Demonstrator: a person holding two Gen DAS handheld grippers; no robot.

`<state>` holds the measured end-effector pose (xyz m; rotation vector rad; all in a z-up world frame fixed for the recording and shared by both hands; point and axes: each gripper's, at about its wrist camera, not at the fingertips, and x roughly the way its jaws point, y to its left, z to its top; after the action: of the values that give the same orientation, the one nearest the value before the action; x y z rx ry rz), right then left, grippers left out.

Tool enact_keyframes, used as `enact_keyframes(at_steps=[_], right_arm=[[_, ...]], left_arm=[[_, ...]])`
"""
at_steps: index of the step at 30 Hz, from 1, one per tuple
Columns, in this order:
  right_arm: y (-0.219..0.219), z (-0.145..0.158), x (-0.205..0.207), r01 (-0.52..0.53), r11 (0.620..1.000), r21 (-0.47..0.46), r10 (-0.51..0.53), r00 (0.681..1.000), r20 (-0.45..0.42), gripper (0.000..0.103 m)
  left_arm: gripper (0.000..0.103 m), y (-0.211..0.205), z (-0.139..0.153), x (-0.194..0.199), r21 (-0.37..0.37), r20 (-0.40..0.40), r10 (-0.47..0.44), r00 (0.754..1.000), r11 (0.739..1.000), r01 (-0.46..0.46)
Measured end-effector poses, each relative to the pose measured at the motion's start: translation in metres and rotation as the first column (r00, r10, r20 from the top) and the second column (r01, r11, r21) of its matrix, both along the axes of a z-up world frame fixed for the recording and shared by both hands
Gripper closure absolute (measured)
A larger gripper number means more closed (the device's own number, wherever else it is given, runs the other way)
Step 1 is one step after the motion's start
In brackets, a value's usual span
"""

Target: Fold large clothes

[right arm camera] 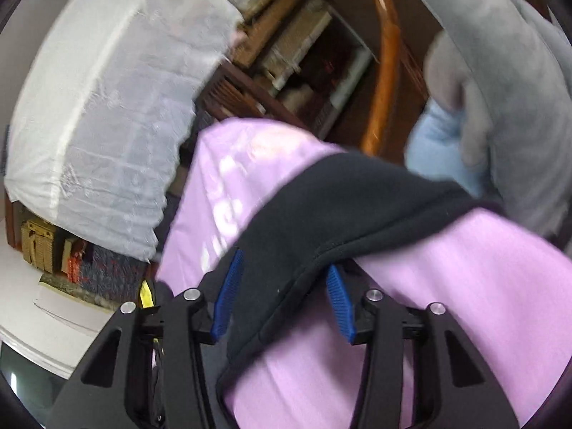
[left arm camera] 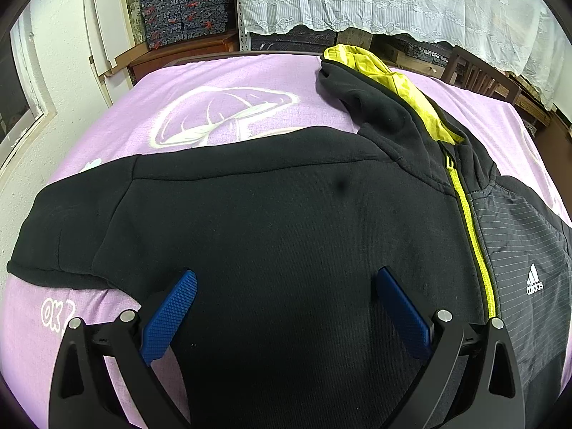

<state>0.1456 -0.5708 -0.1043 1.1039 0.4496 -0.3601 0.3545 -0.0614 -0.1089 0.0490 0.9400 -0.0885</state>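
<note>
My left gripper (left arm camera: 286,307) hovers over the black jacket (left arm camera: 271,236), jaws wide and empty; my right gripper (right arm camera: 282,296), tilted, half-open, straddles its sleeve (right arm camera: 321,214) unpinched.

Your two handheld grippers, matching black and blue.

Left gripper (left arm camera: 286,307) and right gripper (right arm camera: 282,300): black triangular cut-out linkages, silver round pivot screws, blue ribbed pads (left arm camera: 171,318) at the tips.

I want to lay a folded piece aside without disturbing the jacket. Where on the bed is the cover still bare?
The widest bare patch of the purple cover lies beyond the black jacket, left of its hood, over the mushroom print. A narrower strip shows under the sleeve, beside the left gripper. The middle is all jacket.
</note>
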Motion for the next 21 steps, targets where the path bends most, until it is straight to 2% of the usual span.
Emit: enact_keyframes(at_steps=[2, 4, 8, 12, 16, 19, 21], right_arm=[[-0.005, -0.001, 0.003, 0.021, 1.0, -0.018, -0.02, 0.999, 0.042, 0.06], [-0.009, -0.004, 0.001, 0.031, 1.0, 0.005, -0.031, 0.997, 0.068, 0.061], [-0.019, -0.011, -0.017, 0.082, 0.984, 0.157, -0.1, 0.988, 0.114, 0.065], [-0.026, -0.015, -0.022, 0.094, 0.974, 0.207, -0.112, 0.991, 0.077, 0.074], [-0.03, -0.017, -0.018, 0.081, 0.969, 0.233, -0.097, 0.993, 0.06, 0.073], [-0.036, -0.019, -0.013, 0.081, 0.971, 0.225, -0.093, 0.995, 0.044, 0.084], [-0.037, -0.023, -0.014, 0.091, 0.969, 0.23, -0.1, 0.995, 0.027, 0.099]], left_arm=[[0.003, 0.0, 0.0, 0.0, 0.001, 0.0, 0.0, 1.0, 1.0, 0.0], [0.003, 0.0, 0.0, 0.0, 0.001, 0.0, 0.0, 1.0, 1.0, 0.0], [0.003, 0.0, 0.0, 0.0, 0.001, 0.0, 0.0, 1.0, 1.0, 0.0], [0.003, 0.0, 0.0, 0.0, 0.001, 0.0, 0.0, 1.0, 1.0, 0.0], [0.003, 0.0, 0.0, 0.0, 0.001, 0.0, 0.0, 1.0, 1.0, 0.0], [0.003, 0.0, 0.0, -0.001, 0.002, 0.0, 0.0, 1.0, 1.0, 0.0], [0.003, 0.0, 0.0, -0.001, 0.002, 0.0, 0.0, 1.0, 1.0, 0.0]])
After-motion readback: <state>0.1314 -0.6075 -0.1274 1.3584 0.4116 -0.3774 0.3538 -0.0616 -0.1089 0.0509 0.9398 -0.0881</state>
